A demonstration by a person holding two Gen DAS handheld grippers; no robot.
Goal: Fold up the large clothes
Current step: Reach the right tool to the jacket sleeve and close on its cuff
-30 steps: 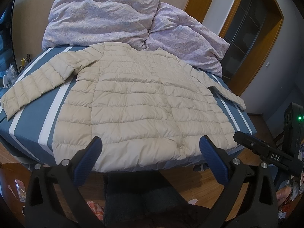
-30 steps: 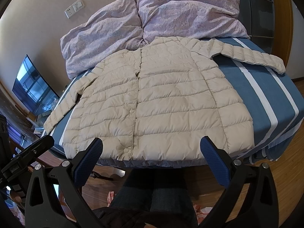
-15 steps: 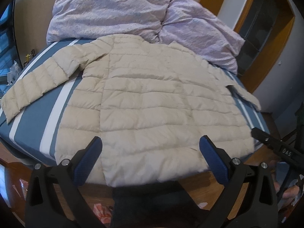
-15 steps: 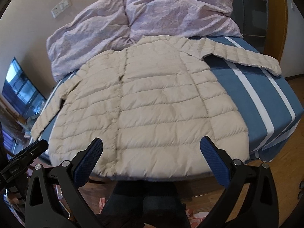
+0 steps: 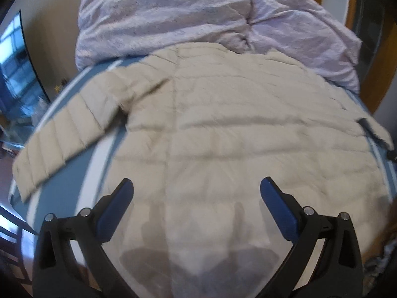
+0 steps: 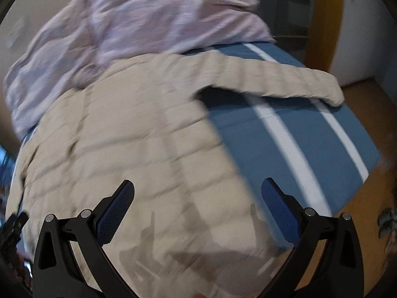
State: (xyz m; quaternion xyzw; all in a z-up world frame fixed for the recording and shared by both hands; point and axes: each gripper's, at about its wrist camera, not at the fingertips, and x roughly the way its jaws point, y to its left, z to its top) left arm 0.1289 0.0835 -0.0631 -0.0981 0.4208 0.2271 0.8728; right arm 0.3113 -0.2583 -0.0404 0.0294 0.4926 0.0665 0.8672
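Observation:
A beige quilted puffer jacket point(image 5: 223, 129) lies flat on the bed, sleeves spread; it also shows in the right wrist view point(image 6: 129, 154). Its left sleeve point(image 5: 64, 134) reaches the bed's left edge, its right sleeve point(image 6: 268, 79) lies across the blue sheet. My left gripper point(image 5: 196, 191) is open and empty, low over the jacket's lower left part. My right gripper point(image 6: 197, 191) is open and empty over the jacket's lower right part, near its side edge. Both views are blurred by motion.
The bed has a blue sheet with white stripes point(image 6: 297, 144). A crumpled lilac duvet point(image 5: 198, 17) is piled at the head, also in the right wrist view point(image 6: 139, 19). Wooden floor point(image 6: 359, 228) lies to the right, a screen point(image 5: 15, 74) to the left.
Both grippers have moved forward and down from beyond the bed's foot to just over the jacket's lower part. The jacket has not moved. Both stay open.

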